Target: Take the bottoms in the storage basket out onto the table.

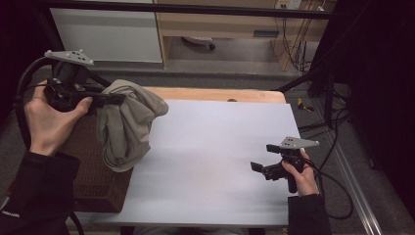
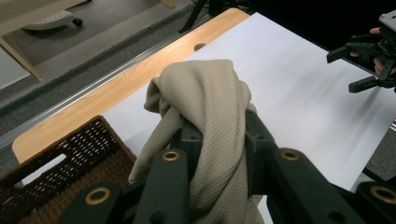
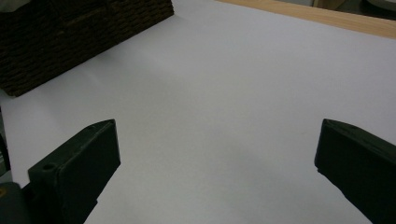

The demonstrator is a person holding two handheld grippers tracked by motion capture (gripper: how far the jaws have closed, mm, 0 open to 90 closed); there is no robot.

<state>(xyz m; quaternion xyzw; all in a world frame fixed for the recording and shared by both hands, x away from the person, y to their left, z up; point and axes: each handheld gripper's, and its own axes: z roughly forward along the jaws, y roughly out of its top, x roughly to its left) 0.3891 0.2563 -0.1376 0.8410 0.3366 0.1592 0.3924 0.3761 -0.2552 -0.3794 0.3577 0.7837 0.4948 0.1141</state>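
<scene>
Left gripper (image 1: 115, 99) has its jaws clamped on a bunched beige knit cloth (image 1: 125, 125), dangling over the brown wicker basket (image 1: 93, 166). Right gripper (image 1: 262, 157) gapes wide above the white tabletop (image 1: 215, 147), holding nothing.

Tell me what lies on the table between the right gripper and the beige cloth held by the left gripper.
Nothing: in the high view only the bare white table top lies between the open right gripper and the beige cloth.

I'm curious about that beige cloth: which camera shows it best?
The high view: the whole beige cloth hangs from the left gripper above the wicker basket. The left gripper view gives a close-up of its bunched weave between the jaws. The right gripper view looks across the white table.
</scene>
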